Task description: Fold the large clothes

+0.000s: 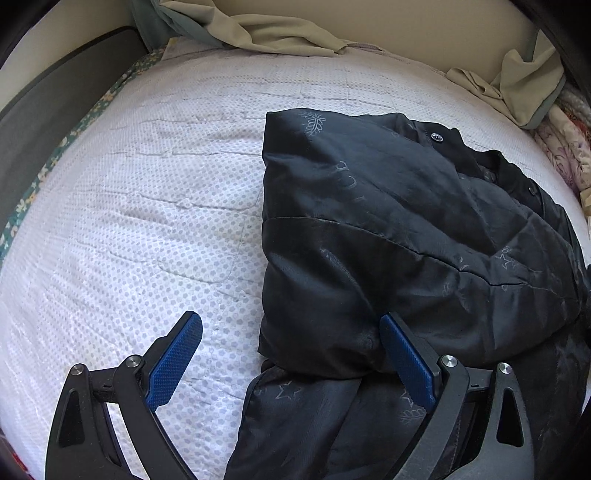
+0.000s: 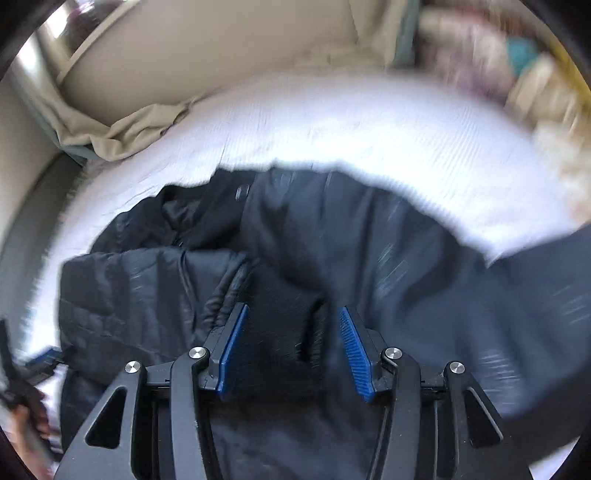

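Observation:
A black padded jacket lies partly folded on the white dotted mattress, its lining with faint leaf and star prints facing up. My left gripper is open over the jacket's near left edge, with one finger over the mattress and the other over the jacket. In the blurred right wrist view the jacket fills the middle. My right gripper is open just above a dark fold of it, holding nothing. The left gripper shows at the far left edge.
Crumpled beige cloth lies along the far edge of the bed, with more of it at the far right. A floral blanket sits at the right. A dark panel runs along the left side.

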